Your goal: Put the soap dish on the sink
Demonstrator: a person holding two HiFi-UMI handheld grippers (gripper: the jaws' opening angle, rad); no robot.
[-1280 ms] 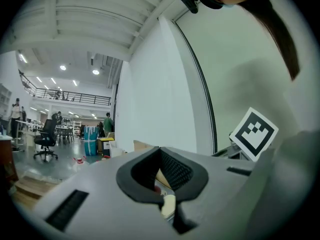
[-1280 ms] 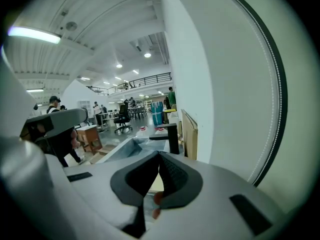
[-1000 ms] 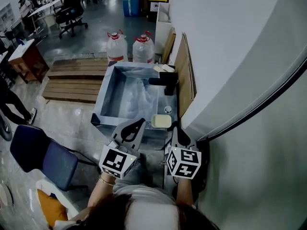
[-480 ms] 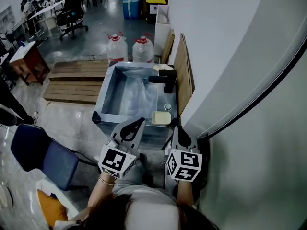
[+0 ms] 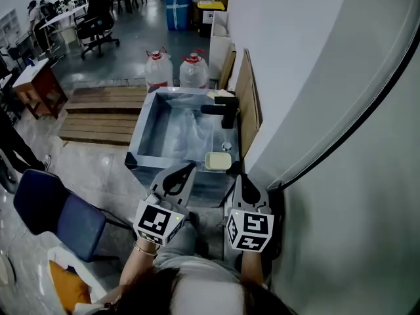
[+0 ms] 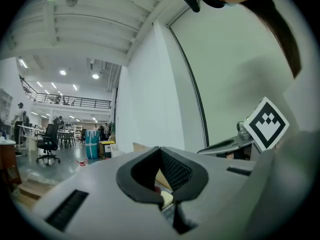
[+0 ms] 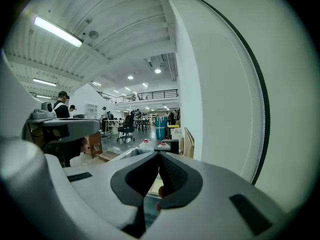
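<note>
Standing over a metal sink (image 5: 143,128) set against a white wall, a person holds two hand-held grippers just short of its near edge. The left claw (image 5: 188,168) is closed, its dark pads meeting at the tips with nothing caught between them, as its own camera confirms (image 6: 165,203). The right claw (image 5: 240,176) is likewise pressed together and empty (image 7: 146,196). Each gripper carries a cube of square black-and-white markers close to the person's wrists.

The pale yellow soap dish (image 5: 218,161) sits on the sink's near right corner, on the ledge beside the basin, just ahead of the right claw and clear of both grippers. A small round fitting (image 5: 226,146) lies on the same ledge just beyond it, and a black faucet (image 5: 224,112) stands farther along, reaching out over the basin.

A wooden board (image 5: 248,104) leans between sink and wall. Two large water jugs (image 5: 158,71) with red caps stand on the floor at the sink's far end, beside a run of wooden pallets (image 5: 102,113). A blue chair (image 5: 56,212) stands at lower left, and a black office chair (image 5: 98,20) and desks are visible in the open hall beyond.
</note>
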